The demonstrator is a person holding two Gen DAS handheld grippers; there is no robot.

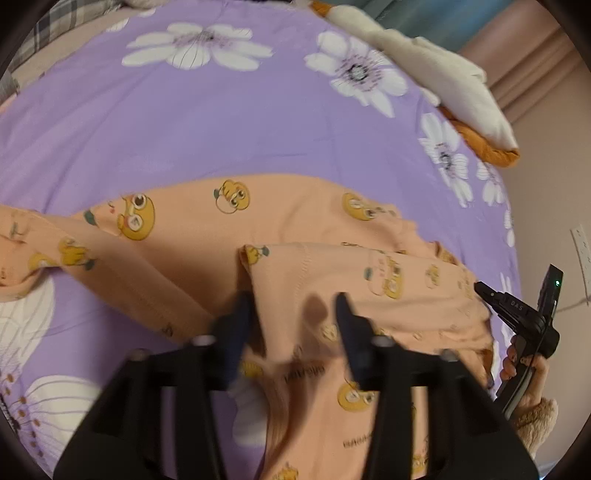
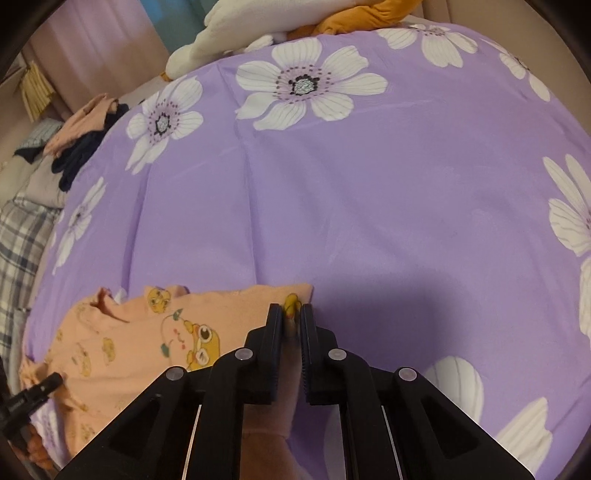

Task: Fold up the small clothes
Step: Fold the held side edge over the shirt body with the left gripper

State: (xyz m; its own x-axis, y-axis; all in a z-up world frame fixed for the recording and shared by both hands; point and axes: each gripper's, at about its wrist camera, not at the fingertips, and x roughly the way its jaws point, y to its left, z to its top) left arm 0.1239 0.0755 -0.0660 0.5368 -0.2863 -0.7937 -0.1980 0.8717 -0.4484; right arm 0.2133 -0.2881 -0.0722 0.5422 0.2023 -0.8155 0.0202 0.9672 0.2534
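risk: thin pinch may slip, folded flap springs back | right tongs (image 2: 291, 314) pinching peach garment (image 2: 122, 332) corner | left tongs (image 1: 295, 306) spread over garment's folded flap, gripping nothing | bedsheet (image 2: 332, 184) under garment

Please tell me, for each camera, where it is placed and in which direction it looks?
Left wrist: on the left gripper, looking down at the peach garment; open jaws, a hand show.
Right wrist: on the right gripper, looking down; jaws shut on the garment's corner.
Shared: garment, purple flowered sheet, cream pillow.
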